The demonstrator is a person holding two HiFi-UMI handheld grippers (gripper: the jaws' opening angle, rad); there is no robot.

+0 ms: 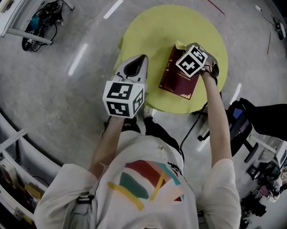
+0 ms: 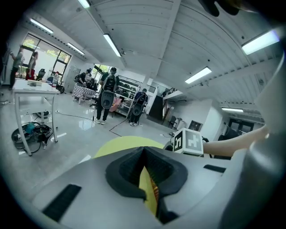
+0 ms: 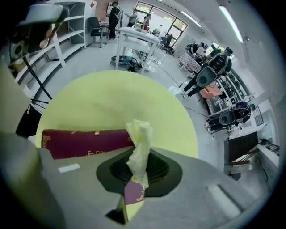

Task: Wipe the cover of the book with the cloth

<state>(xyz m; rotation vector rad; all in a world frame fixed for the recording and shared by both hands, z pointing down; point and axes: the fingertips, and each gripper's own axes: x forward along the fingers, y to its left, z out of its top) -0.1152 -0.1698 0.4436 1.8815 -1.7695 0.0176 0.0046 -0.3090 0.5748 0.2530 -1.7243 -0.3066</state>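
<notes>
Fingers (image 3: pixel 157 169) on my right gripper (image 3: pixel 139 175) clamp the cloth (image 3: pixel 139 142) above the book (image 3: pixel 85 142); my left gripper (image 2: pixel 144 172) is closed tight, empty.

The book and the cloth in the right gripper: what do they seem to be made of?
The book: dark red cover with gold ornament along its edges, smooth and rather matte; it looks like leatherette or coated board, I cannot tell which. The cloth: pale yellow, thin, crumpled into soft folds; probably a light fabric, perhaps a paper-like wipe.
</notes>
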